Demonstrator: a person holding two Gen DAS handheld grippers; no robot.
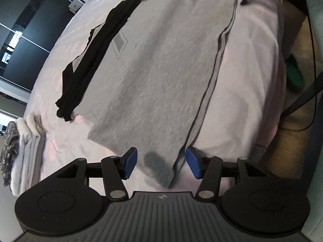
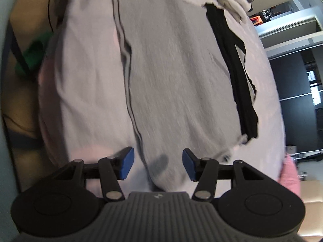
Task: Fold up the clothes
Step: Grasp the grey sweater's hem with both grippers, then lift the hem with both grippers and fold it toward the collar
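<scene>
Both hand-held grippers are spread, nothing pinched: the left hand-held gripper point(image 1: 160, 164) and the right hand-held gripper point(image 2: 158, 164) each hover over a corner of the grey garment point(image 1: 161, 64). It's folded lengthwise into a long strip, lying flat on the pale pink bed point(image 1: 250, 76), with stacked edges along one side. Further off, a black garment point(image 1: 94, 56) sits against its other edge.

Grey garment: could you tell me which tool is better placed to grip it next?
Probably left: the left tool, open, straddles a corner of the grey garment; the right tool overlaps its hem.
</scene>
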